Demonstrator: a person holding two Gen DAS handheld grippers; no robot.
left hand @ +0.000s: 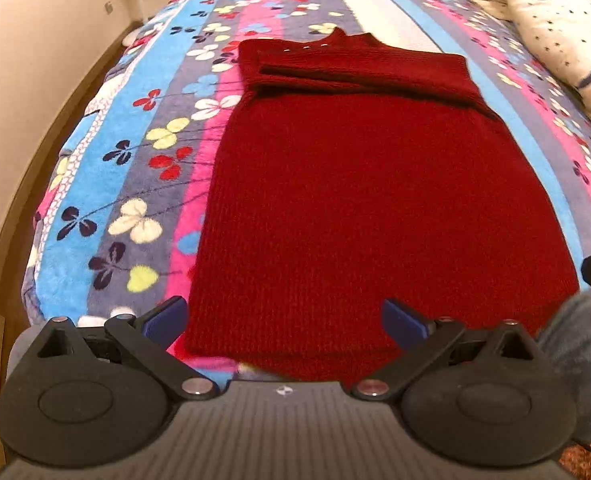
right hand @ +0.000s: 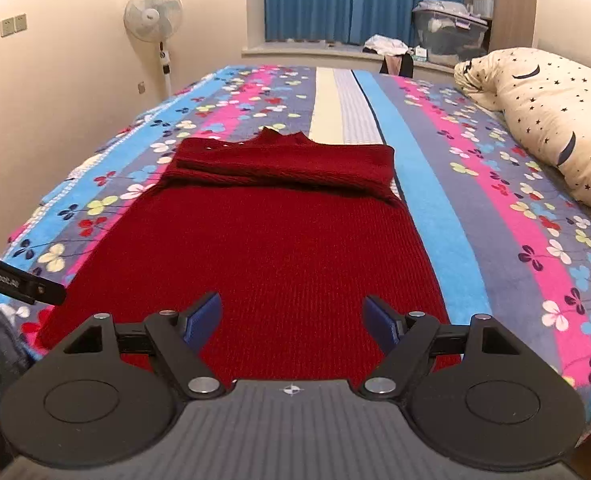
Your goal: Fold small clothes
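Note:
A dark red knitted sweater (left hand: 355,200) lies flat on the bed, collar at the far end, with both sleeves folded across the chest. It also shows in the right wrist view (right hand: 279,256). My left gripper (left hand: 283,320) is open and empty, hovering over the sweater's near hem at its left part. My right gripper (right hand: 293,320) is open and empty over the near hem's right part. The left gripper's body (right hand: 19,280) shows at the left edge of the right wrist view.
The bed carries a striped floral blanket (left hand: 143,152). A cream star-print pillow (right hand: 551,120) lies at the far right. A standing fan (right hand: 153,16) and a wall are to the left. Blue curtains (right hand: 359,0) and storage boxes (right hand: 449,30) are behind the bed.

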